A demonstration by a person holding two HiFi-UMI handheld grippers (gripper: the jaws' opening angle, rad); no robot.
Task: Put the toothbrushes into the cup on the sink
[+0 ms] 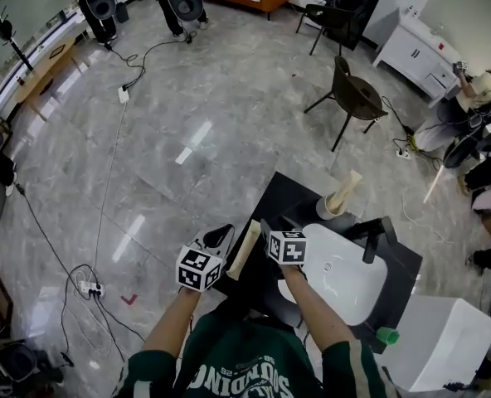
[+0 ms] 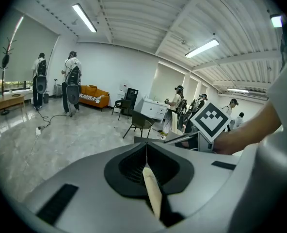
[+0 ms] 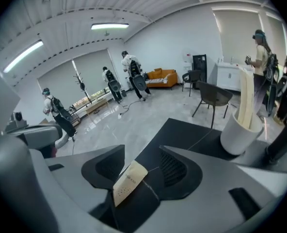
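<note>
- Cream toothbrush (image 2: 152,191) is clamped in the left gripper (image 2: 146,152), jaws closed tight on it. Only a short length shows there; the rest is cut off behind the jaws.
- Right gripper (image 3: 143,166): jaws well apart. The toothbrush's flat printed end lies between them, against one jaw and clear of the other. The print is too small to read.
- Head view: the toothbrush sits between both grippers at the edge of the black counter (image 1: 291,193). The dark jaw tips are hard to separate from the counter.
- White cup (image 3: 240,130) stands on the counter beside the sink (image 1: 349,293), well apart from the held toothbrush. A second toothbrush (image 3: 245,98) stands upright in it, its lower part hidden.
</note>
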